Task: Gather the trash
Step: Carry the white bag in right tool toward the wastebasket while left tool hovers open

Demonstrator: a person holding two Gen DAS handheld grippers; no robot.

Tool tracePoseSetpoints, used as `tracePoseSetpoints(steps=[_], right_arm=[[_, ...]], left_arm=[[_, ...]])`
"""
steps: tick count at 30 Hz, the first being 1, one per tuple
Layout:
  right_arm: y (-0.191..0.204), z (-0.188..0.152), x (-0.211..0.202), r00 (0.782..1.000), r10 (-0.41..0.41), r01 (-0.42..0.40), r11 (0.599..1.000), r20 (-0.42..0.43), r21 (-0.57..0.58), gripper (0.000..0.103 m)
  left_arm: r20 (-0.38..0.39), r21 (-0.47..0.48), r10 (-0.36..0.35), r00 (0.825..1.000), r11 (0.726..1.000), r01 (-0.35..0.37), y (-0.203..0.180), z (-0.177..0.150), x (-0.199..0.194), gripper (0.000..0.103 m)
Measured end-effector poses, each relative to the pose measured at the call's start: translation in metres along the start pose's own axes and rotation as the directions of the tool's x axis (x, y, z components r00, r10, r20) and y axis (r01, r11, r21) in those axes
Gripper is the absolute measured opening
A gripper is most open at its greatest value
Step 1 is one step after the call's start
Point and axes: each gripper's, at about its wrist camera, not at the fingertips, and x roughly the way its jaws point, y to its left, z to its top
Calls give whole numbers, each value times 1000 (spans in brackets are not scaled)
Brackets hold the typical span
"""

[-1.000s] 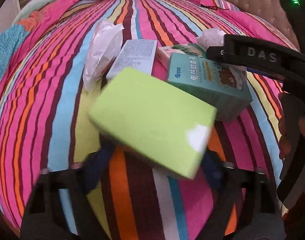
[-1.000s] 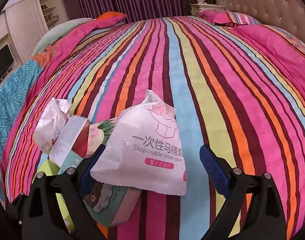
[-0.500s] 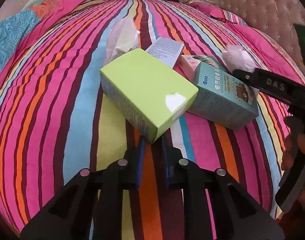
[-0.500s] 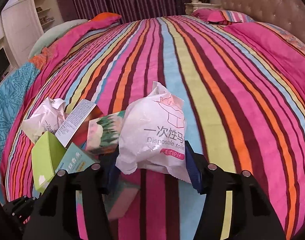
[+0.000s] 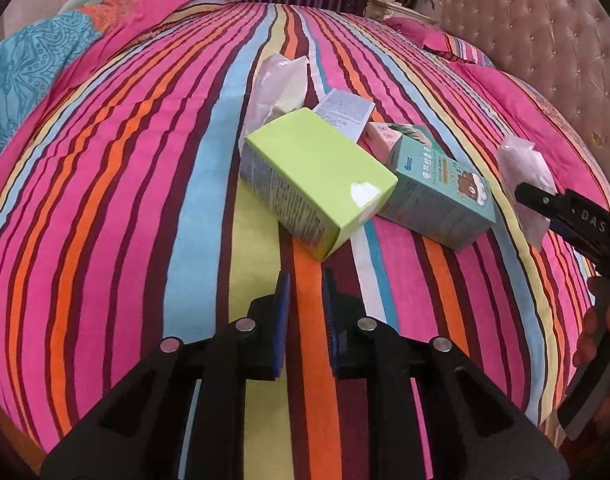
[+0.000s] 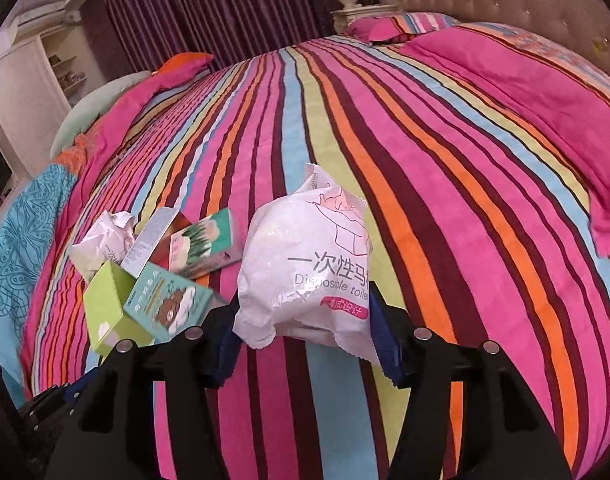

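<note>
A pile of trash lies on the striped bed: a lime green box (image 5: 317, 176), a teal box with a bear (image 5: 441, 194), a pink and green carton (image 5: 389, 140), a white-backed carton (image 5: 345, 112) and a crumpled white wrapper (image 5: 277, 84). My left gripper (image 5: 305, 300) is nearly shut and empty, just short of the green box. My right gripper (image 6: 305, 340) is shut on a white disposable toilet cover packet (image 6: 309, 268), held above the bed to the right of the pile. The packet (image 5: 525, 176) and the right gripper's finger also show in the left wrist view.
The striped bedspread (image 5: 125, 200) covers the whole bed. A pink duvet fold (image 6: 525, 92) and pillows lie toward the tufted headboard (image 5: 545, 40). A blue patterned blanket (image 6: 21, 248) lies at the left edge. Purple curtains and a white cabinet stand beyond.
My left gripper let go of the green box, shut and drew back from it. My right gripper closed on the white packet and lifted it.
</note>
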Motion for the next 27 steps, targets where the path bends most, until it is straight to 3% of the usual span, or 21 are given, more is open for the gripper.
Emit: tracePoseSetpoints(steps=[12, 27], right_arm=[[-6, -51, -49, 999, 38, -38, 998, -6, 52, 54], [25, -123, -102, 991, 129, -128, 991, -43, 45, 54]], left_arm=[[9, 9, -9, 1000, 1000, 9, 10, -34, -37, 17], [-17, 37, 2, 1000, 999, -1, 34, -103, -83, 17]])
